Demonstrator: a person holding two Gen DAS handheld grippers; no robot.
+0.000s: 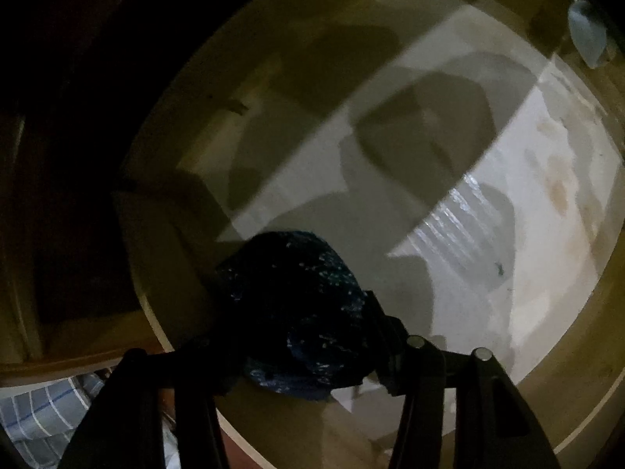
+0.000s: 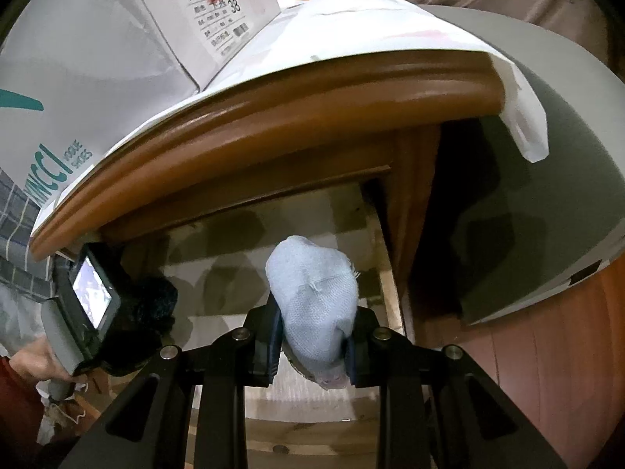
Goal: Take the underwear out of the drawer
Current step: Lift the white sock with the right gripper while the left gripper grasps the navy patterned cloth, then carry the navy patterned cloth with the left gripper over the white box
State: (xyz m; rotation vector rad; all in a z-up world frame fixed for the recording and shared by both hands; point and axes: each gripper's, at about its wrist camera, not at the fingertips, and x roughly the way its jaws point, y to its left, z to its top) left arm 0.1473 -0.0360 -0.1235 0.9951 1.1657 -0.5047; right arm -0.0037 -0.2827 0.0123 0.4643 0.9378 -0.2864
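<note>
Underwear is in both of my grippers right now. My left gripper has a dark blue bundle between its jaws, which sit partly open around it. It is dim there, so I cannot tell if the pads really press on the cloth. The bundle is low in the drawer, near the front wall, over the pale paper lining. I think I am reaching down like this to get a good hold before I lift.

My right gripper has its jaws nearly closed, squeezing a light blue bundle tight. It holds the bundle up above the open drawer, under the brown edge of the top, so it cannot drop back in. That same bundle shows as a small pale shape at the top right of the left view.

A shoe box sits on white paper on top of the cabinet. A hand holds the left gripper's grey handle, beside the drawer
</note>
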